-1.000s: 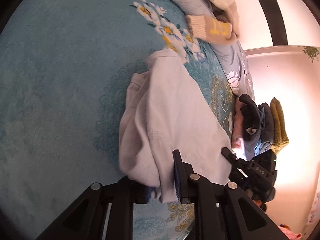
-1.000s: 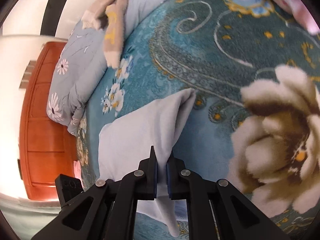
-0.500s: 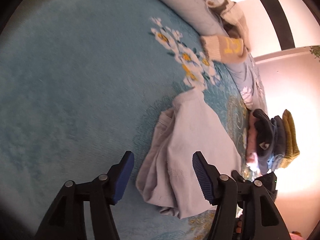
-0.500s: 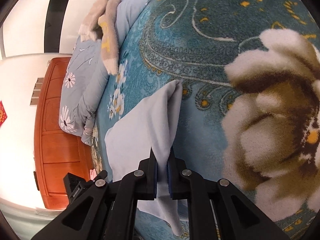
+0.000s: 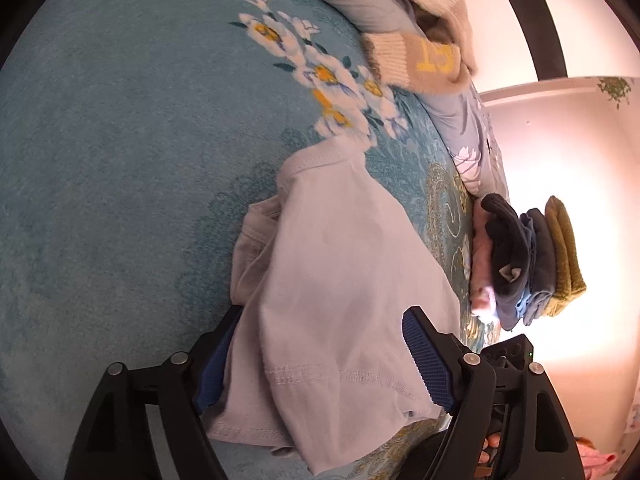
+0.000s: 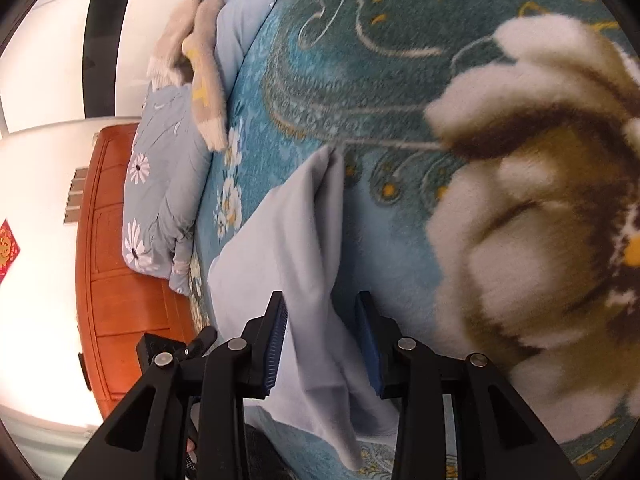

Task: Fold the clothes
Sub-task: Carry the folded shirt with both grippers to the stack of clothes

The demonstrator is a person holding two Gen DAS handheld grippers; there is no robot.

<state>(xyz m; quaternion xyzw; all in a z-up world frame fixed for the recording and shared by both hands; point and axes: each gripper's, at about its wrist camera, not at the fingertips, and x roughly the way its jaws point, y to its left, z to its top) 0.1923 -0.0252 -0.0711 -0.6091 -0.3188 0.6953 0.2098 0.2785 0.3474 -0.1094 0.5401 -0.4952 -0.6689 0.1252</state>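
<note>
Between the blue-padded jaws of the left gripper [image 5: 316, 356] lies the near end of a pale grey garment [image 5: 340, 280]; the jaws stand wide and are opening further, their pads clear of the cloth, so nothing is gripped. On the other side, the right gripper [image 6: 324, 344] is also opening — a ridge of the same cloth rises between its pads, but neither pad appears to press on it.

By this reading the garment has just been laid down on the teal floral blanket [image 5: 120, 160], folded over on itself at least once, with a hem line of stitching showing near the left jaws. It looks soft and thin; its layers do not line up, with loose edges bunched along one side and a raised crease on the right. Smoothing, and likely one more fold, seem to be left.

Beyond it, at the blanket's far edge, stands a stack of folded clothes [image 5: 528, 264] — dark, blue, mustard and pink — which suggests several pieces are done. A beige knit garment [image 5: 424, 52] lies rumpled on the blue-grey quilt [image 6: 168, 184], apparently not yet folded.
</note>
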